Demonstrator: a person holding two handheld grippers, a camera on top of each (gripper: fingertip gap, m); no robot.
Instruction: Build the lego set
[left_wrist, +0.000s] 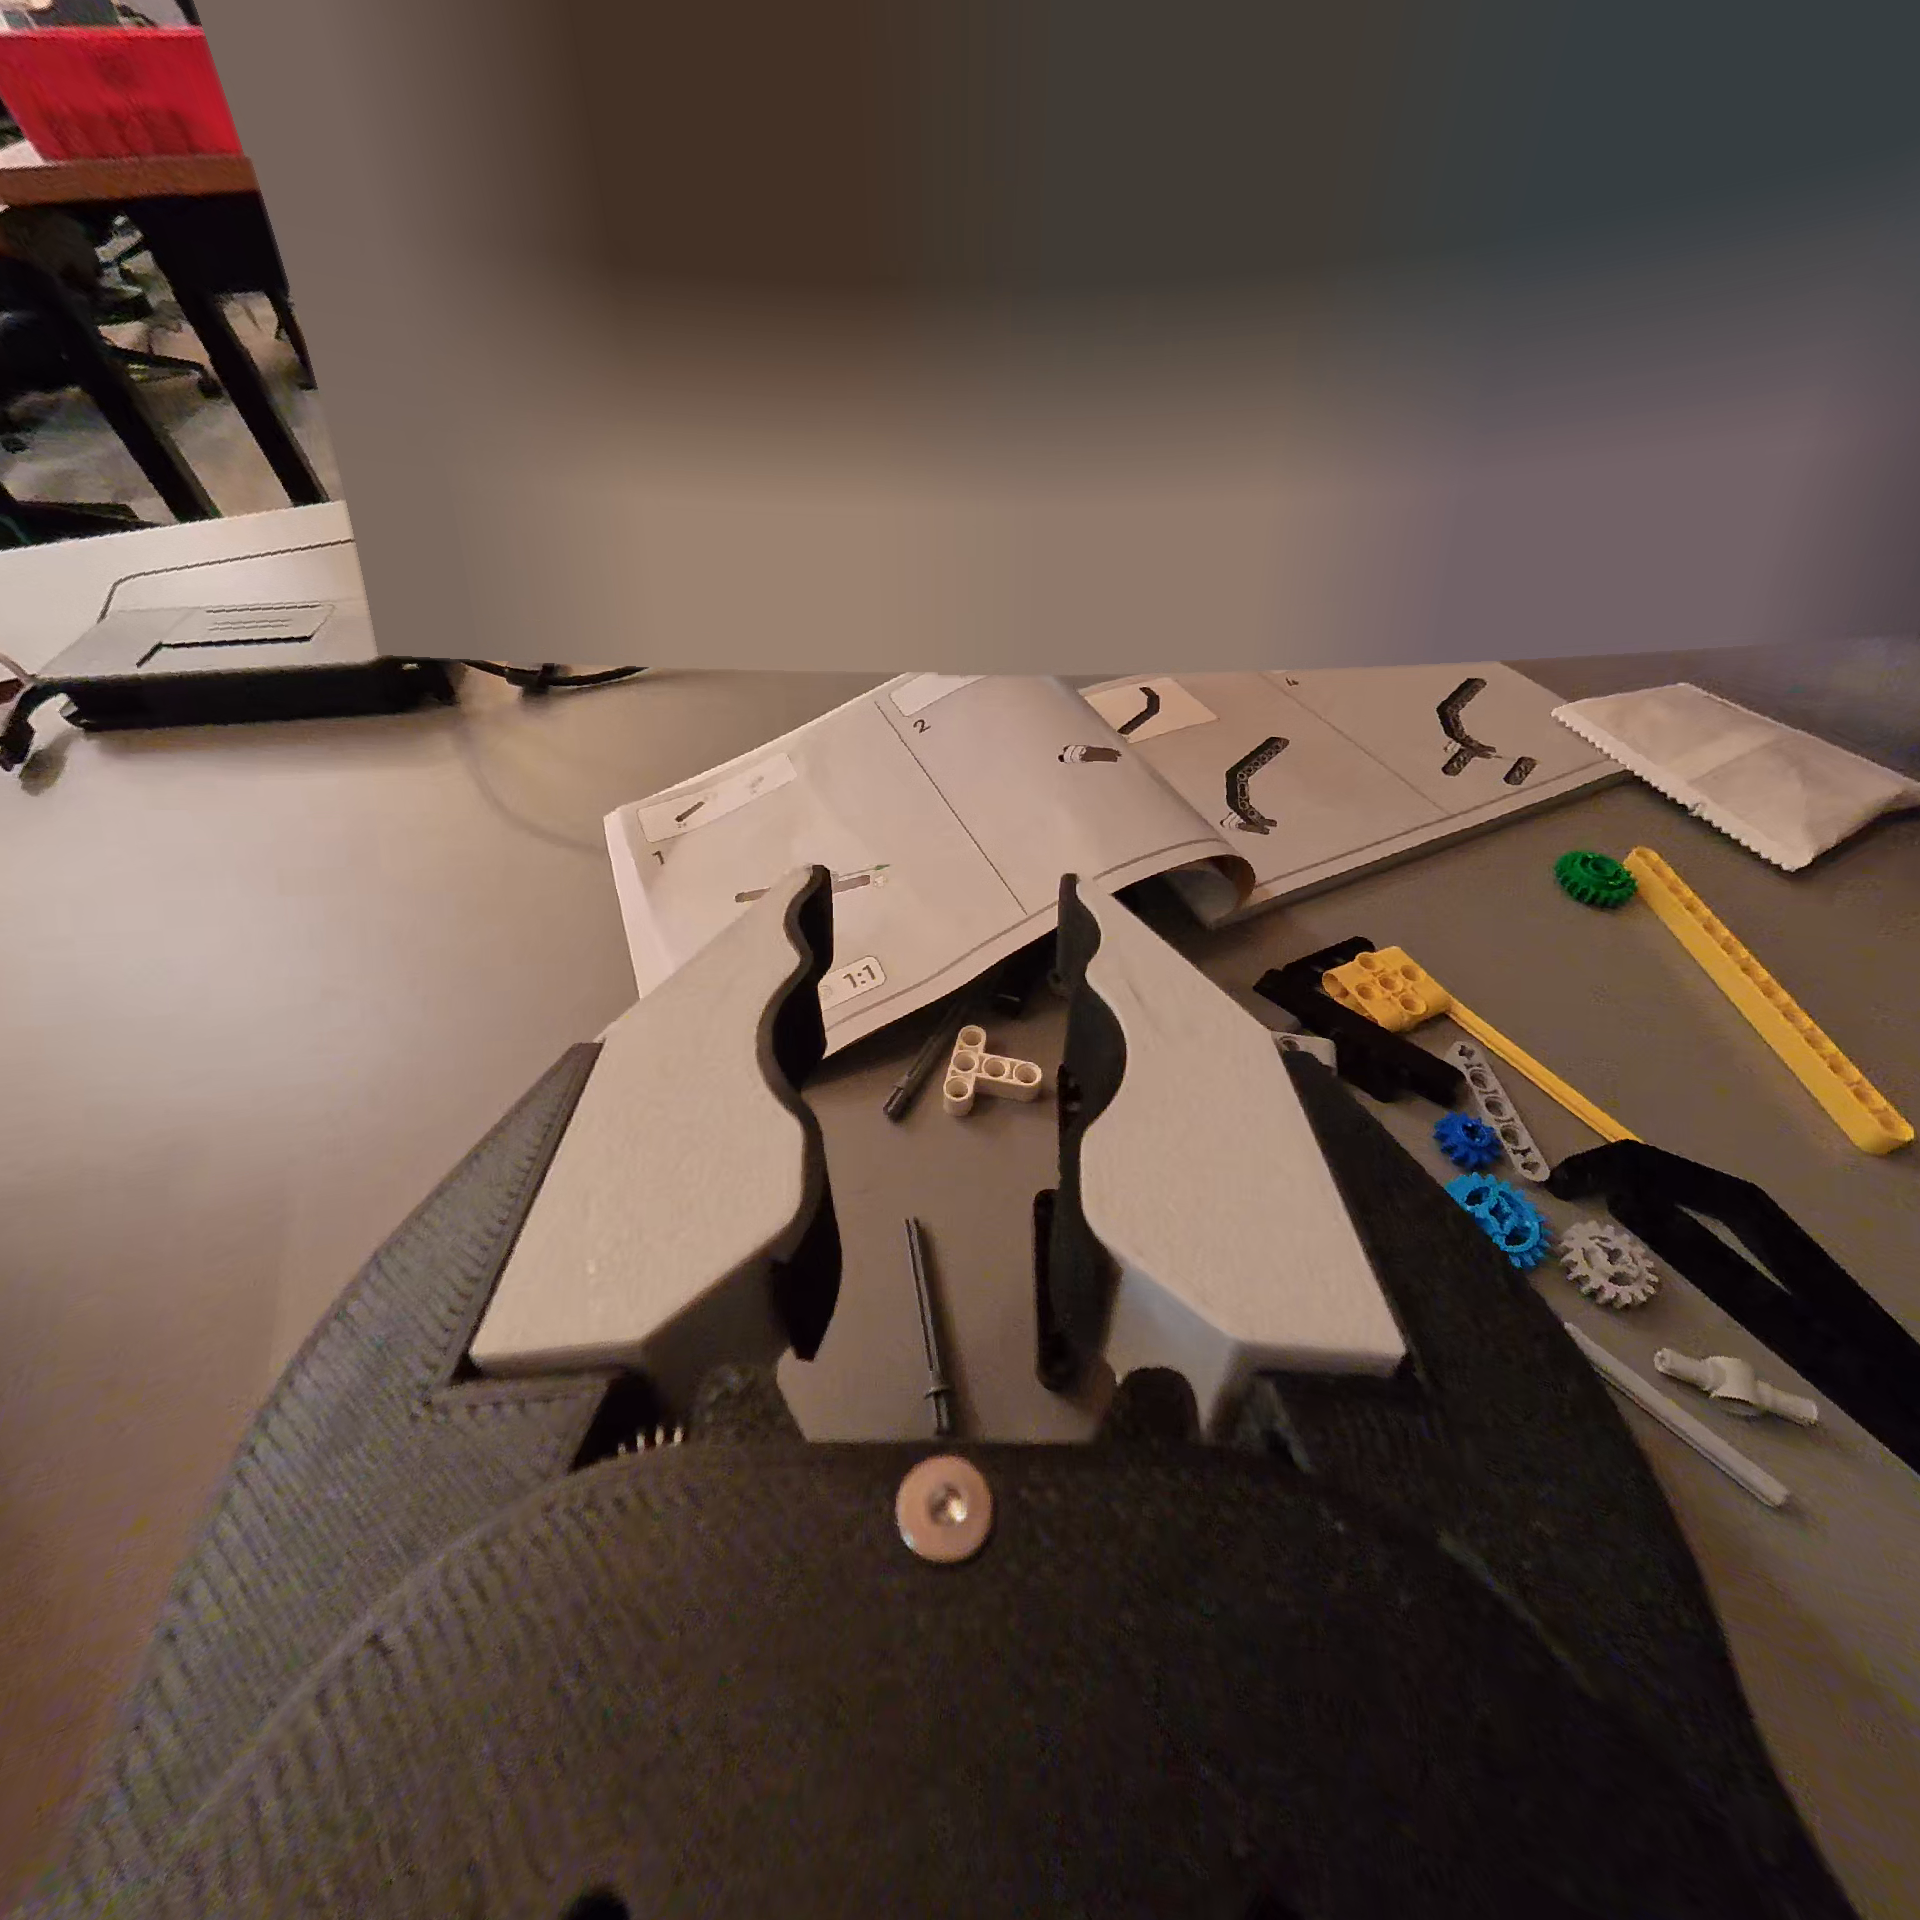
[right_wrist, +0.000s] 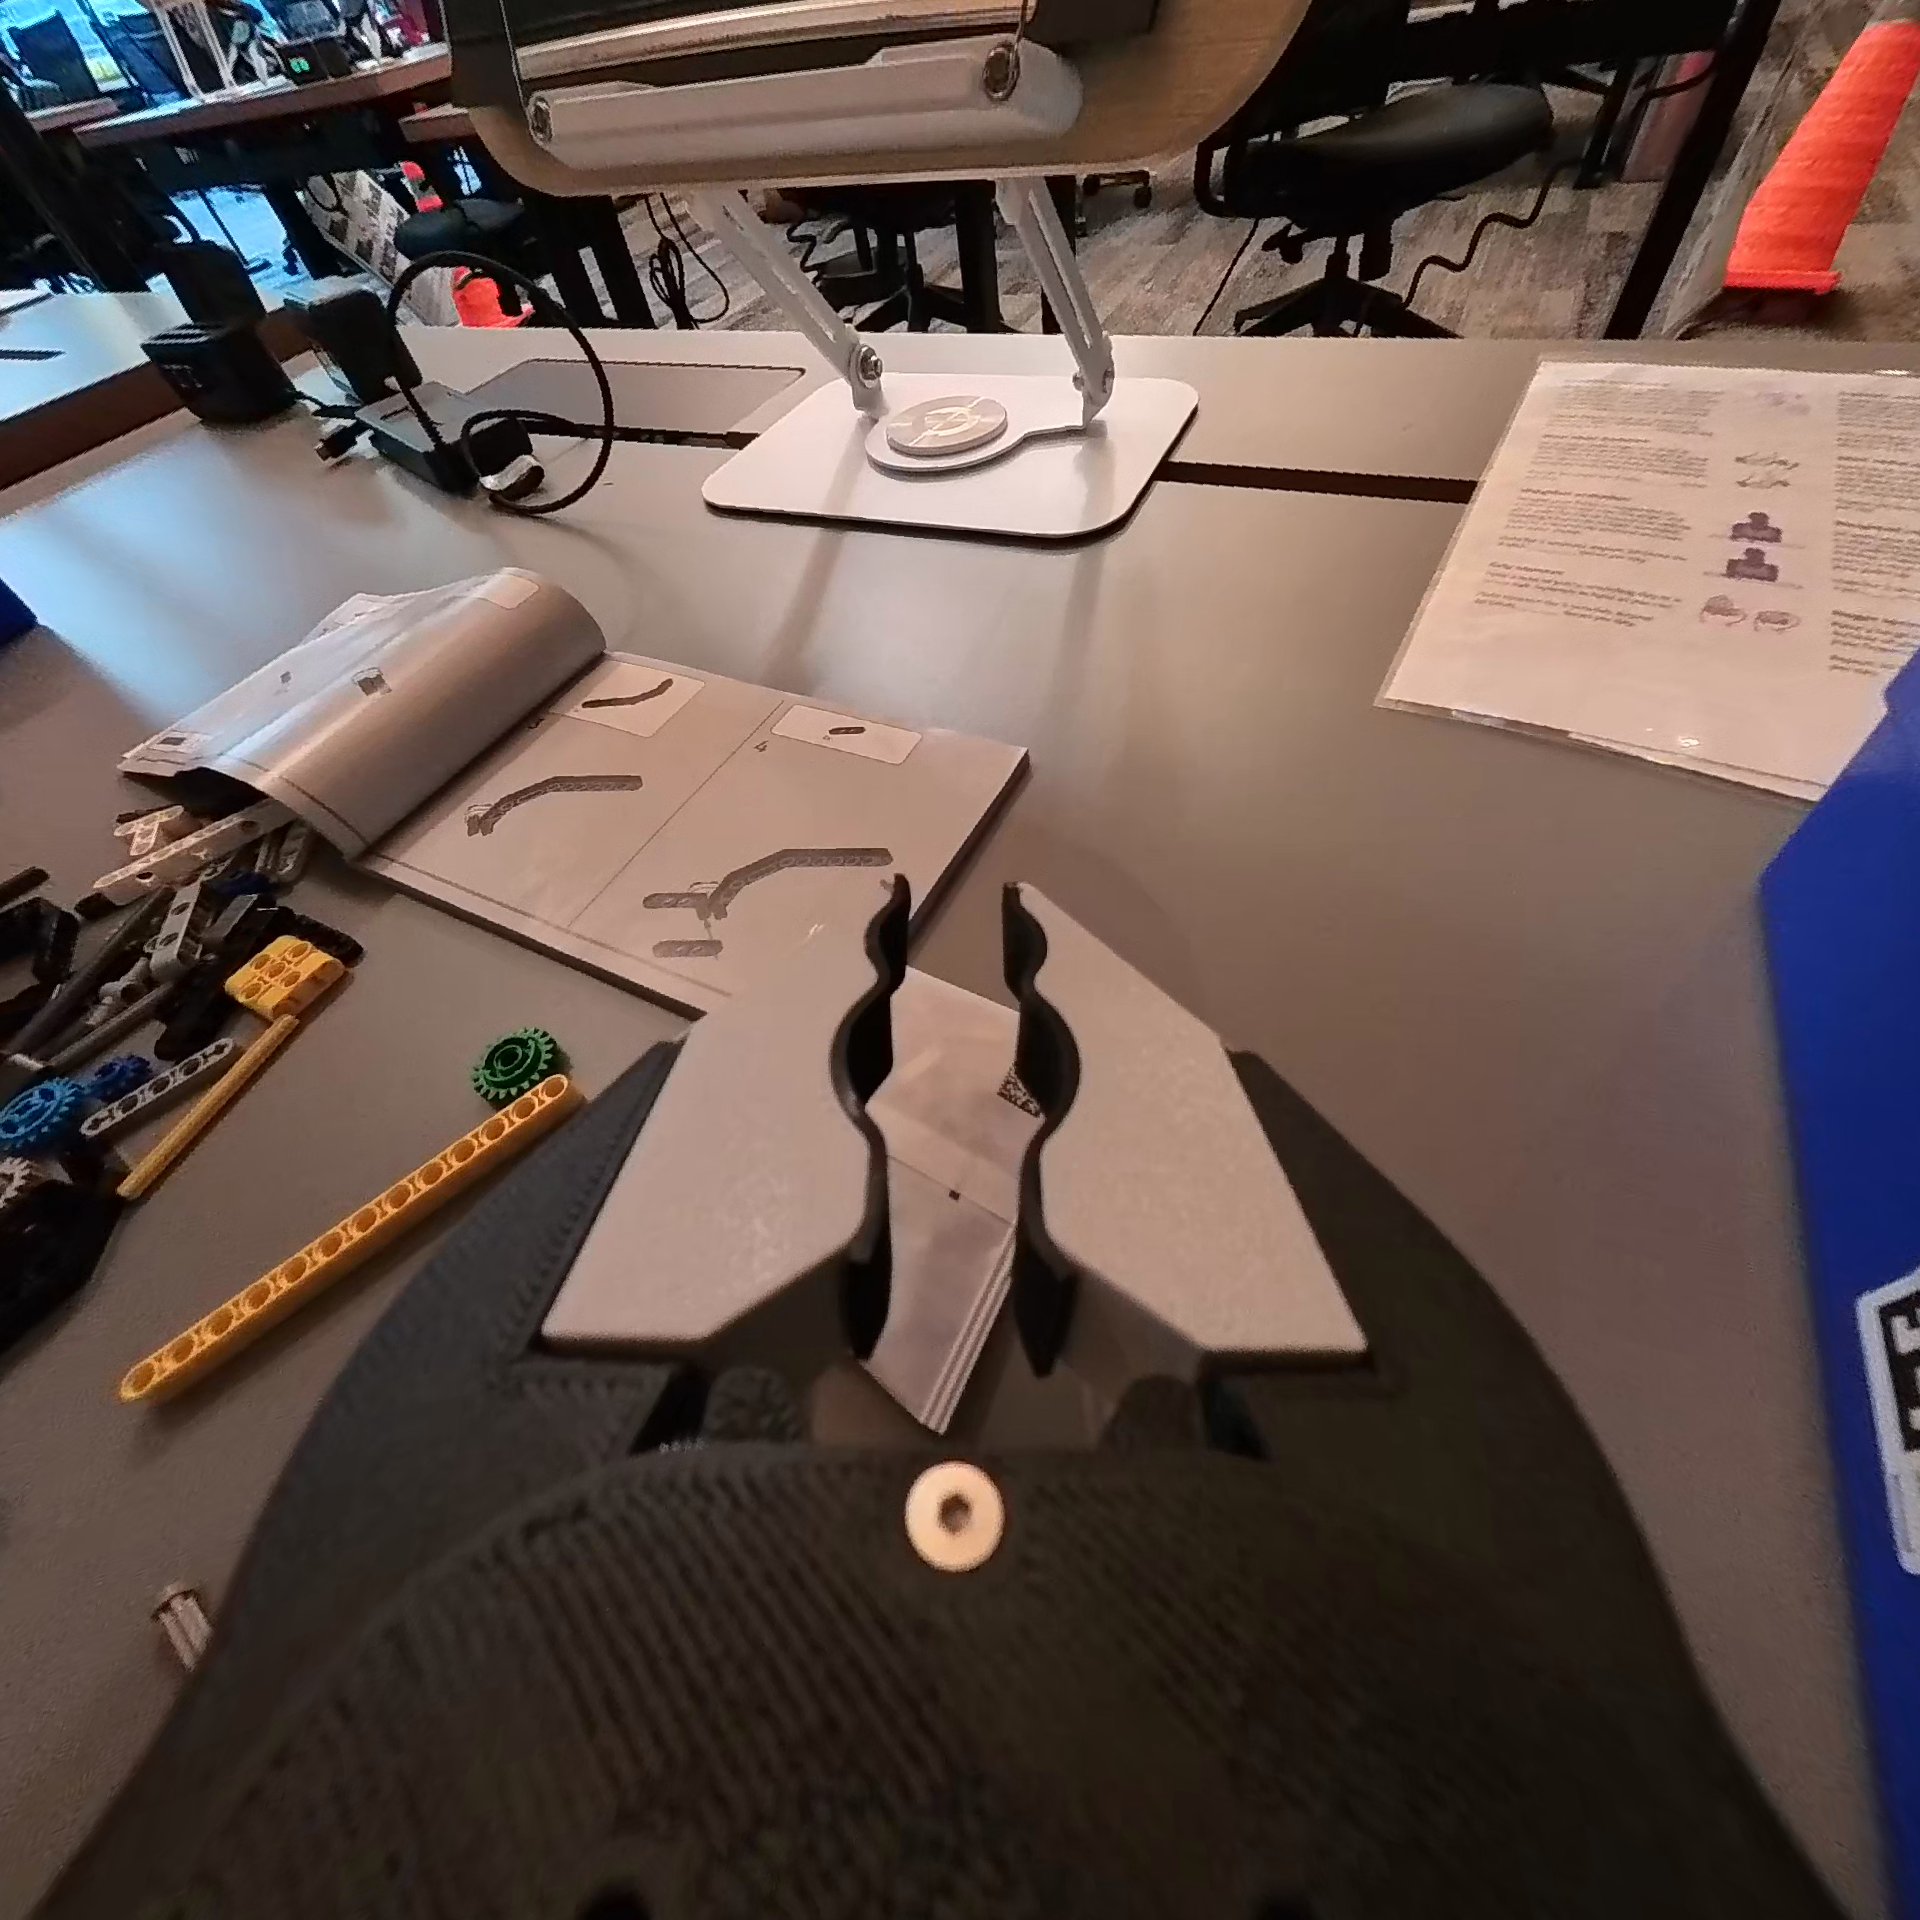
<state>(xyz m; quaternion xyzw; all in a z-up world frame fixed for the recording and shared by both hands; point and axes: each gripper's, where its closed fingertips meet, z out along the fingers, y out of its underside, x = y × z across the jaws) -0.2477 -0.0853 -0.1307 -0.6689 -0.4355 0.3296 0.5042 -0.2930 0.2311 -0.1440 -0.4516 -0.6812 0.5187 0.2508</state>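
The lego pieces are lying loose on the grey desk (right_wrist: 1299, 831), nothing joined yet as far as I can judge: a white T-shaped piece (left_wrist: 990, 1070) and a thin black axle (left_wrist: 928, 1311) are sitting right between the fingers of the left gripper (left_wrist: 940, 894), which is hovering over them released, jaws spread and holding nothing, probably lining up for a first pick. To its right the rest is spreading out in a scatter, likely tipped from a bag for easy sorting: a long yellow beam (left_wrist: 1766, 997), a green gear (left_wrist: 1595, 880) touching its far end, a yellow connector block (left_wrist: 1382, 987) on black pieces, two blue gears (left_wrist: 1496, 1216) and a grey gear (left_wrist: 1608, 1262). The instruction booklet (left_wrist: 935, 821) is lying open just beyond the parts, its left page curling over some of them, placed where both cameras can be reading the early steps. The right gripper (right_wrist: 954, 894) is also released, its jaws parted and empty, hanging above a white paper bag (right_wrist: 951, 1195) at the booklet's near corner, well away from the pile. A blue box (right_wrist: 1849, 1195) is standing at the right edge, a laminated sheet (right_wrist: 1662, 561) is lying farther back, and a white stand (right_wrist: 951, 457) is carrying a device near a coiled black cable (right_wrist: 499, 405). Beyond the desk, office chairs, other tables and an orange cone (right_wrist: 1818, 156) are filling a carpeted workroom.
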